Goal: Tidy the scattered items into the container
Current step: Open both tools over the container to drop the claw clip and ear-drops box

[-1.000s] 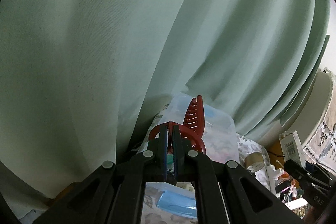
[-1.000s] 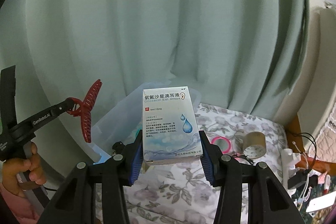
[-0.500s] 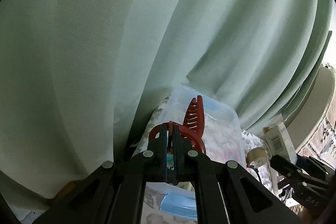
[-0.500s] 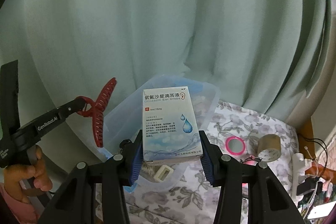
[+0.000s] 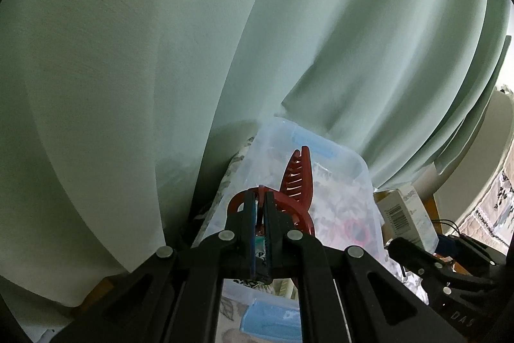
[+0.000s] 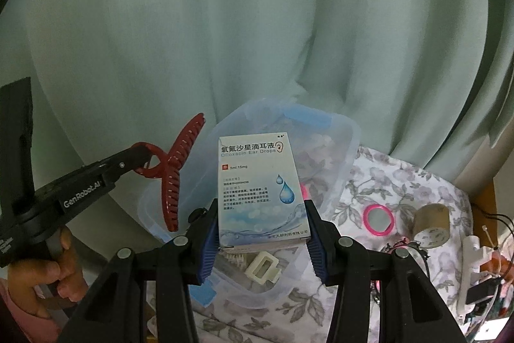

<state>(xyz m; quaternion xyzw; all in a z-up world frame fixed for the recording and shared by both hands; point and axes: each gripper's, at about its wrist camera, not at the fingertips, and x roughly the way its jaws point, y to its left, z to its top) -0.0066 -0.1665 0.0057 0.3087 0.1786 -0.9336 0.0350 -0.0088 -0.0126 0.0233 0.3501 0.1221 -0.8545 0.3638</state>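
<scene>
My left gripper [image 5: 261, 198] is shut on a dark red hair claw clip [image 5: 297, 179] and holds it in the air over the near-left side of a clear plastic container [image 5: 359, 169]. In the right wrist view the clip [image 6: 175, 176] hangs left of the container [image 6: 345, 147]. My right gripper [image 6: 260, 230] is shut on a white and blue ear-drops box [image 6: 260, 185], held upright above the container's near part. A cream hair clip [image 6: 261, 267] lies inside the container. The box also shows in the left wrist view [image 5: 406, 217].
A floral cloth [image 6: 401, 182] covers the table. A pink ring [image 6: 378, 219] and a brown tape roll [image 6: 432, 225] lie right of the container. Cables and small white items [image 6: 478, 259] crowd the far right. A green curtain [image 6: 257, 21] hangs close behind.
Both grippers have moved forward toward the container with their loads. The container now shows larger and nearer in both views, under the box and beside the clip.
</scene>
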